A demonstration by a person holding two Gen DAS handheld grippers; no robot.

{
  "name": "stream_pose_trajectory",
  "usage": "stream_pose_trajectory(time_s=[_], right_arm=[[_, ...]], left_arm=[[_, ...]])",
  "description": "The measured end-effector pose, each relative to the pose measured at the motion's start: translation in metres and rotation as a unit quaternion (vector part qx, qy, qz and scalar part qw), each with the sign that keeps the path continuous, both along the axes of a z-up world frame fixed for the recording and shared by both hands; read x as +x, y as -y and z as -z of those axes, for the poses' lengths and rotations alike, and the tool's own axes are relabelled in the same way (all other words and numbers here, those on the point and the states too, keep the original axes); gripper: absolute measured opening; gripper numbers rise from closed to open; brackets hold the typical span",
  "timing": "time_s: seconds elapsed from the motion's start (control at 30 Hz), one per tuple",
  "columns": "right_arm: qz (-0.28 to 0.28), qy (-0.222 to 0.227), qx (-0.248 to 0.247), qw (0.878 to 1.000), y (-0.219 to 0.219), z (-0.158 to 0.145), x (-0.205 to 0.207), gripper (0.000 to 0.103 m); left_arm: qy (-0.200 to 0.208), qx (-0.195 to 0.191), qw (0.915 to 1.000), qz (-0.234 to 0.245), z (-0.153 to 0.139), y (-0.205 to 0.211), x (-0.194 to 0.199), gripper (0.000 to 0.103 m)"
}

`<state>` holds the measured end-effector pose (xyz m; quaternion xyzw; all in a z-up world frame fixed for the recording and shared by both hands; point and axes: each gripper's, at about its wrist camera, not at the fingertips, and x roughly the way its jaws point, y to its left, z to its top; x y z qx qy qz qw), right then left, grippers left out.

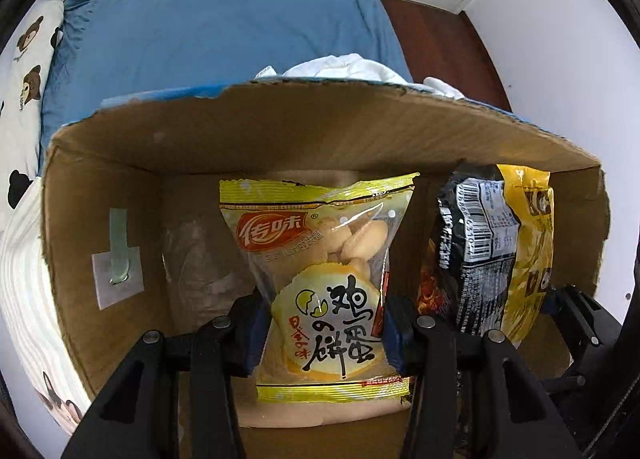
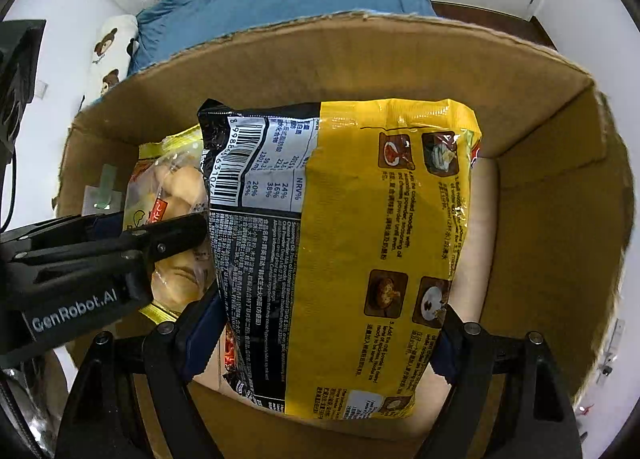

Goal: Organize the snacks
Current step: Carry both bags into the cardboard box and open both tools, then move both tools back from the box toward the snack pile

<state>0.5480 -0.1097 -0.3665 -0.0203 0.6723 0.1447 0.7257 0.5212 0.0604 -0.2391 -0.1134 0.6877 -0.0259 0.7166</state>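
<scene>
My left gripper (image 1: 324,333) is shut on a clear and yellow bag of egg biscuits (image 1: 320,259), held down inside an open cardboard box (image 1: 280,127). My right gripper (image 2: 326,333) is shut on a wide yellow and black noodle packet (image 2: 352,243), its pads pressing both sides, also inside the box (image 2: 540,219). The noodle packet (image 1: 496,243) hangs just right of the biscuit bag in the left wrist view. The biscuit bag (image 2: 176,195) and the left gripper (image 2: 160,239) show at the left of the right wrist view.
The box stands by a bed with a blue blanket (image 1: 224,27) and a bear-print pillow (image 1: 28,71). White cloth (image 1: 352,67) lies behind the box's far wall. A taped patch (image 1: 118,275) marks the box's left wall. Dark wooden floor (image 1: 440,43) and white cupboards lie beyond.
</scene>
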Motion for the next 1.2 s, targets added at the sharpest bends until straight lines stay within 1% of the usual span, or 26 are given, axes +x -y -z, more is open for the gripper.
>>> stream_pose_trajectory(time_s=[0.03, 0.07, 0.1, 0.13, 0.17, 0.2, 0.23, 0.3, 0.37, 0.4, 0.47, 0.53, 0.6, 0.63, 0.67, 0.73, 0.77, 0.87, 0.9, 0.93, 1.0, 1.03, 1.13, 1.2], right_arm=[[0.002, -0.007, -0.009, 1.000, -0.003, 0.005, 0.004, 0.088], [0.004, -0.010, -0.017, 1.000, -0.006, 0.009, 0.008, 0.088], [0.005, -0.010, -0.022, 1.000, -0.020, 0.006, 0.006, 0.091], [0.006, -0.004, -0.026, 1.000, -0.037, 0.009, 0.008, 0.094], [0.006, 0.000, -0.028, 1.000, -0.044, 0.010, 0.010, 0.099], [0.005, 0.003, -0.029, 1.000, -0.046, 0.008, 0.010, 0.099], [0.006, 0.005, -0.029, 1.000, -0.047, 0.006, 0.010, 0.099], [0.009, 0.010, -0.030, 0.999, -0.046, 0.006, 0.010, 0.099], [0.015, 0.014, -0.029, 0.999, -0.042, -0.001, 0.007, 0.099], [0.018, 0.016, -0.027, 0.999, -0.043, -0.013, -0.004, 0.099], [0.025, 0.025, -0.022, 0.999, -0.041, -0.018, -0.010, 0.099], [0.028, 0.042, -0.023, 0.998, -0.038, -0.024, -0.021, 0.099], [0.035, 0.060, -0.020, 0.997, -0.034, -0.031, -0.032, 0.099], [0.036, 0.068, -0.020, 0.997, -0.033, -0.034, -0.038, 0.099], [0.038, 0.078, -0.020, 0.996, -0.030, -0.040, -0.049, 0.099], [0.041, 0.097, -0.018, 0.994, -0.025, -0.056, -0.072, 0.099], [0.041, 0.106, -0.017, 0.993, -0.021, -0.082, -0.085, 0.099], [0.042, 0.127, -0.013, 0.991, -0.015, -0.102, -0.109, 0.099], [0.040, 0.136, -0.013, 0.990, -0.015, -0.107, -0.118, 0.099], [0.040, 0.143, -0.013, 0.989, -0.008, -0.119, -0.126, 0.099], [0.041, 0.153, -0.007, 0.987, -0.006, -0.128, -0.142, 0.099], [0.042, 0.156, -0.005, 0.987, 0.001, -0.143, -0.149, 0.099], [0.041, 0.178, -0.004, 0.983, 0.005, -0.164, -0.173, 0.099], [0.042, 0.185, 0.000, 0.982, 0.006, -0.173, -0.185, 0.099]], left_arm=[[-0.005, 0.003, 1.0000, 0.000, 0.002, 0.000, -0.001, 0.046], [-0.007, 0.004, 1.0000, -0.004, 0.001, -0.001, -0.001, 0.052], [-0.007, -0.002, 0.9999, -0.010, 0.000, -0.002, -0.002, 0.058], [-0.008, -0.005, 0.9998, -0.015, -0.002, -0.002, -0.003, 0.074], [-0.007, -0.005, 0.9998, -0.020, -0.005, -0.003, -0.006, 0.092], [0.000, -0.005, 0.9998, -0.020, -0.009, -0.004, -0.008, 0.095], [0.006, 0.000, 0.9997, -0.023, -0.014, -0.005, -0.012, 0.095], [0.012, -0.004, 0.9996, -0.026, -0.021, -0.006, -0.015, 0.095], [0.021, -0.007, 0.9992, -0.033, -0.030, -0.007, -0.021, 0.095], [0.027, -0.007, 0.9991, -0.033, -0.035, -0.006, -0.024, 0.095], [0.043, 0.001, 0.9983, -0.040, -0.047, -0.008, -0.036, 0.095], [0.066, 0.014, 0.9966, -0.047, -0.062, -0.009, -0.053, 0.095], [0.087, 0.018, 0.9946, -0.052, -0.071, -0.005, -0.063, 0.095], [0.100, 0.024, 0.9932, -0.056, -0.078, -0.005, -0.075, 0.095], [0.109, 0.028, 0.9920, -0.058, -0.077, -0.004, -0.079, 0.095], [0.131, 0.046, 0.9881, -0.066, -0.088, -0.003, -0.099, 0.095], [0.138, 0.052, 0.9867, -0.069, -0.091, -0.004, -0.106, 0.095], [0.166, 0.071, 0.9805, -0.078, -0.108, -0.005, -0.135, 0.095], [0.171, 0.075, 0.9792, -0.078, -0.108, -0.003, -0.136, 0.095], [0.177, 0.078, 0.9781, -0.078, -0.110, -0.001, -0.141, 0.095], [0.191, 0.080, 0.9751, -0.078, -0.118, 0.001, -0.154, 0.095], [0.200, 0.084, 0.9732, -0.077, -0.123, 0.003, -0.161, 0.095], [0.220, 0.085, 0.9688, -0.076, -0.136, 0.006, -0.178, 0.095], [0.232, 0.087, 0.9659, -0.074, -0.147, 0.006, -0.192, 0.095]])
